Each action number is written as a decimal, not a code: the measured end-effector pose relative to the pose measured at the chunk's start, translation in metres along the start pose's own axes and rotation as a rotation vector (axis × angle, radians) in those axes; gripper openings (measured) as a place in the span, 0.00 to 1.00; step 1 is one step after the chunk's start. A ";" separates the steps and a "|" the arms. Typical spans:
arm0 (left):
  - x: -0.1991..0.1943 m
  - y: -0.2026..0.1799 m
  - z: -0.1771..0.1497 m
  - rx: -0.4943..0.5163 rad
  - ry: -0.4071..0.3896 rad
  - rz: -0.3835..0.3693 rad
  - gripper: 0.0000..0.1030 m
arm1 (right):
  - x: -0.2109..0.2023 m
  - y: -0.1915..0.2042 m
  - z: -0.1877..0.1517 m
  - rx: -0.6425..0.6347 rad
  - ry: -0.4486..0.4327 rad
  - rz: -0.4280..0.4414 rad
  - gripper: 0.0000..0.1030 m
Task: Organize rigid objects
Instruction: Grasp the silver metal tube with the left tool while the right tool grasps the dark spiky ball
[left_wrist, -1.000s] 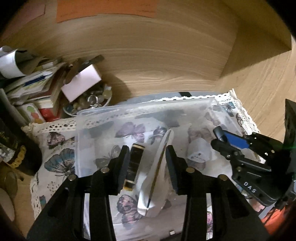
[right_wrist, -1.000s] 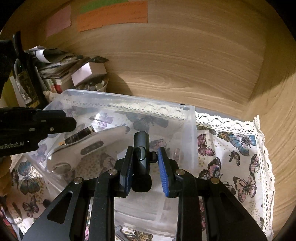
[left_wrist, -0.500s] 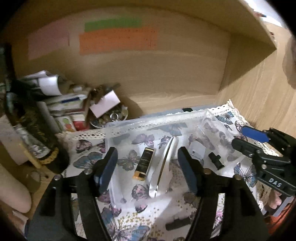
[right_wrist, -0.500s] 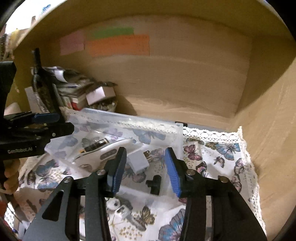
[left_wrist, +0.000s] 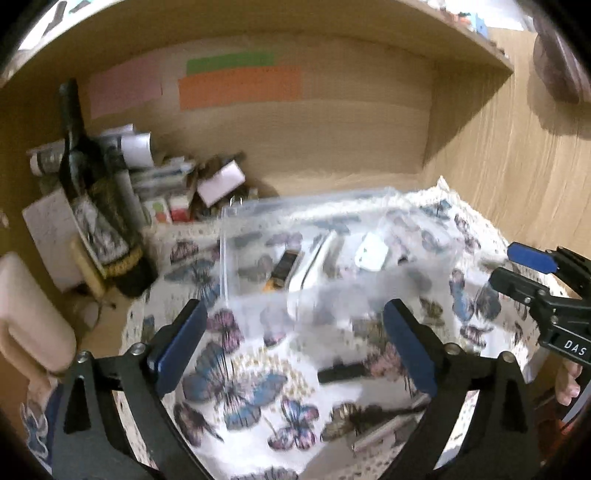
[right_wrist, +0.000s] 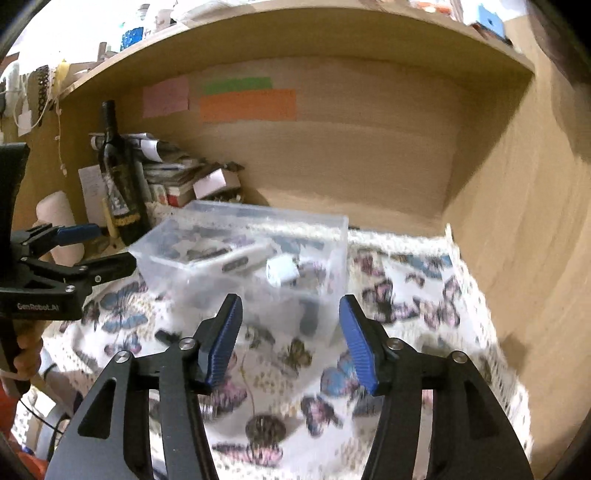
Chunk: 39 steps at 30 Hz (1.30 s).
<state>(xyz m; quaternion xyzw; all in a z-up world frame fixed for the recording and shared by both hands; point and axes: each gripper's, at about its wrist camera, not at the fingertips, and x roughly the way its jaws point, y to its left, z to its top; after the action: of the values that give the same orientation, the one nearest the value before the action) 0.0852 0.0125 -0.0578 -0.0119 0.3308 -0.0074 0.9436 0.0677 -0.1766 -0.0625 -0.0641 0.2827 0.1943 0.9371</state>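
Note:
A clear plastic bin (left_wrist: 229, 236) (right_wrist: 334, 225) stands on a butterfly-print cloth (left_wrist: 236, 384) (right_wrist: 406, 295) in a wooden alcove. Inside lie a long white device (left_wrist: 310, 266) (right_wrist: 236, 260), a black-and-gold tube (left_wrist: 282, 267), a small white block (left_wrist: 371, 254) (right_wrist: 282, 271) and a small black part (right_wrist: 308, 317). My left gripper (left_wrist: 295, 339) is open and empty, held back in front of the bin. My right gripper (right_wrist: 290, 339) is open and empty, also in front of the bin. A small black piece (left_wrist: 341, 371) (right_wrist: 168, 336) lies on the cloth outside the bin.
A dark wine bottle (left_wrist: 96, 206) (right_wrist: 120, 177) stands at the left beside stacked books, papers and a bowl of small items (left_wrist: 207, 184). Coloured sticky notes (left_wrist: 240, 86) hang on the back wall. A wooden side wall (right_wrist: 517, 221) closes the right. More small objects (left_wrist: 384, 424) lie on the near cloth.
Both grippers let go of their objects in the bin, opened wide and pulled back and up. The white device and the black part now lie in the bin.

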 end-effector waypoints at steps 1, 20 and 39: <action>0.002 0.000 -0.005 -0.005 0.021 0.000 0.95 | -0.001 -0.001 -0.006 0.010 0.010 -0.001 0.50; 0.025 -0.066 -0.075 0.133 0.199 -0.177 0.95 | 0.023 0.004 -0.073 0.071 0.187 0.066 0.50; 0.037 -0.053 -0.073 0.096 0.189 -0.204 0.15 | 0.029 0.002 -0.058 0.092 0.142 0.048 0.29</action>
<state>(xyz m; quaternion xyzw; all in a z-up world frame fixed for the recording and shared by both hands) 0.0678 -0.0427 -0.1363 0.0004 0.4144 -0.1201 0.9021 0.0594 -0.1792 -0.1269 -0.0279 0.3585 0.1986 0.9117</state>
